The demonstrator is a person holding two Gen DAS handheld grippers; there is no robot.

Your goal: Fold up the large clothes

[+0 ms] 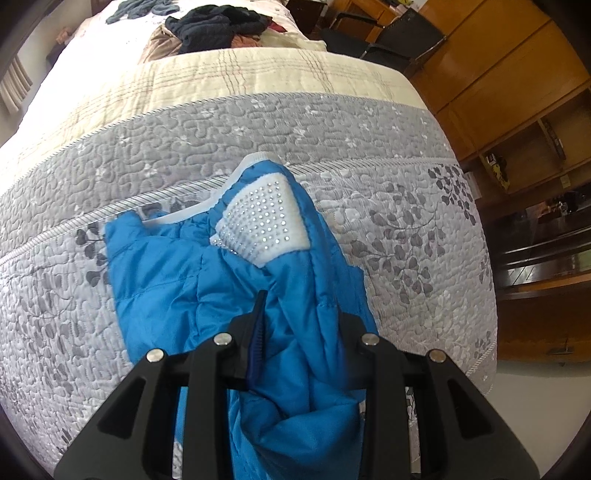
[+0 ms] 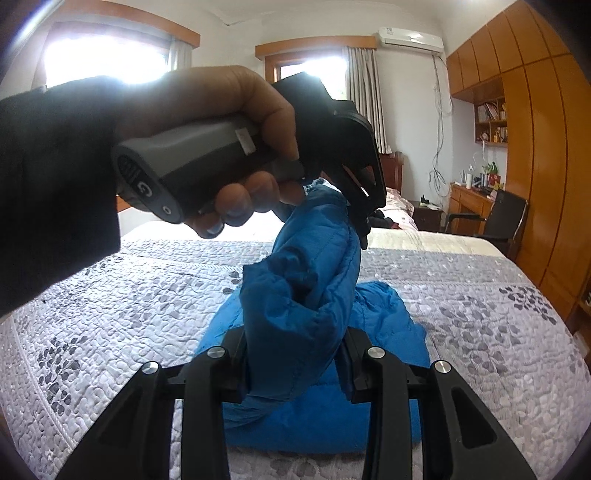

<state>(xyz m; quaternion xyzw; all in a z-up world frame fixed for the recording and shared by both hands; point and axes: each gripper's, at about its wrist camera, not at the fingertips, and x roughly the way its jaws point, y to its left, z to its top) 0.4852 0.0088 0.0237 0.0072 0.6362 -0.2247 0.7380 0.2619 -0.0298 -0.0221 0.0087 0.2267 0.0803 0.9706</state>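
Observation:
A blue padded jacket (image 1: 166,277) with a white studded patch (image 1: 266,221) lies partly on the grey quilted bedspread (image 1: 406,240). My left gripper (image 1: 303,332) is shut on a bunched fold of it, lifted off the bed. In the right wrist view the jacket (image 2: 306,288) rises as a thick twisted roll between both tools. My right gripper (image 2: 295,354) is shut on the roll's lower end. Above it, a hand (image 2: 229,122) in a dark sleeve holds the left gripper (image 2: 364,230), which pinches the roll's top. The rest of the jacket lies flat on the bed below.
A pile of dark clothes (image 1: 214,26) lies at the far end of the bed. A black chair (image 2: 498,218) and a wooden desk (image 2: 469,199) stand beside the bed on the right, in front of a tall wooden wardrobe (image 2: 535,147). Bare quilt surrounds the jacket.

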